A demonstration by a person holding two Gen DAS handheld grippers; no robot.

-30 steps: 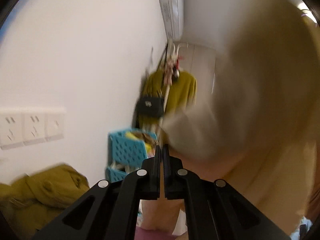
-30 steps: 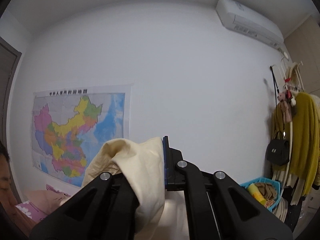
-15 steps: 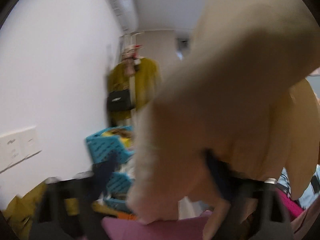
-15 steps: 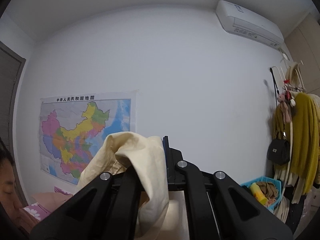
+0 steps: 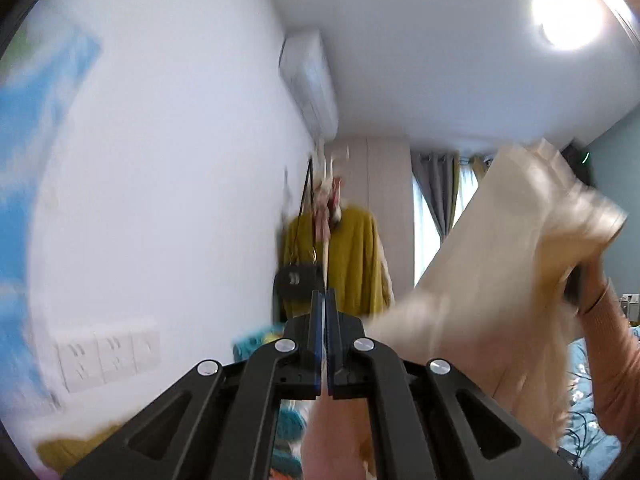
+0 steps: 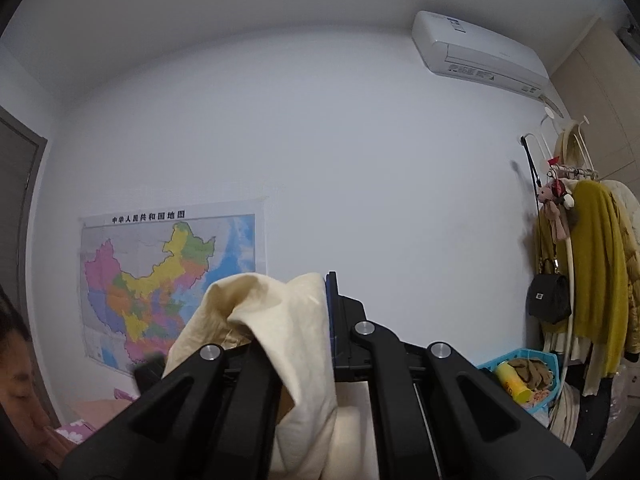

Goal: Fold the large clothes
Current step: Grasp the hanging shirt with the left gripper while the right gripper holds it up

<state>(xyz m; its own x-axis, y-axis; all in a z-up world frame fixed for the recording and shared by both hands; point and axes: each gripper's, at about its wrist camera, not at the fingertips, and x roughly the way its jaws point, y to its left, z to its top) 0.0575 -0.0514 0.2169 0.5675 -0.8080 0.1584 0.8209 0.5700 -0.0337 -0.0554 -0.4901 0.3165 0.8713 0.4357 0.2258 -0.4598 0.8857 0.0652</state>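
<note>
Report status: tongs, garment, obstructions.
Left tongs just closed, empty. Right tongs shut on cream garment, held up. Nothing seen in the way.

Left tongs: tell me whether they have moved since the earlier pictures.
Yes. The left tongs have swung: the air conditioner sat above and right of their tips earlier, and now it is almost straight above.

From the right wrist view: map (image 6: 168, 284) sits low on the wall at left, AC unit (image 6: 480, 54) up high at right, coat rack (image 6: 576, 248) in the right corner, basket (image 6: 524, 372) on the floor just beside it.
</note>
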